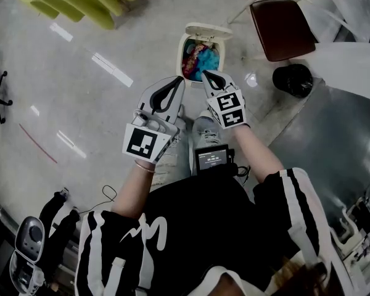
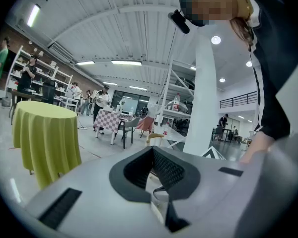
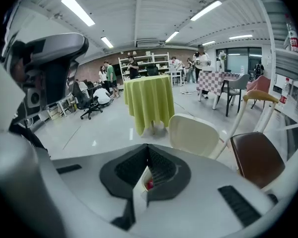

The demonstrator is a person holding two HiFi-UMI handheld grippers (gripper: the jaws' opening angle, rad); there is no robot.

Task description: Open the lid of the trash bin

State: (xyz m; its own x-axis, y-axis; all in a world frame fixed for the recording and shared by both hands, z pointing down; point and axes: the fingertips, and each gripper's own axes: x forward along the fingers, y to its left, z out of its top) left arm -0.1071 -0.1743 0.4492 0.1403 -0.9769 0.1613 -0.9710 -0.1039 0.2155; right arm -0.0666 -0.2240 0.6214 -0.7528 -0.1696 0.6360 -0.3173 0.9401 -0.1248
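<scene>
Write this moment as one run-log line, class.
lid: open, upright | trash bin: colourful contents showing | left gripper: shut, empty | right gripper: shut, empty

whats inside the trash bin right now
With its lid open, the trash bin shows crumpled blue and pinkish-red waste near the top. Whatever lies beneath is covered, and the right gripper hides the near edge.

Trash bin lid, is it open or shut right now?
Open. The lid stands tipped back, and colourful contents show inside the trash bin.
</scene>
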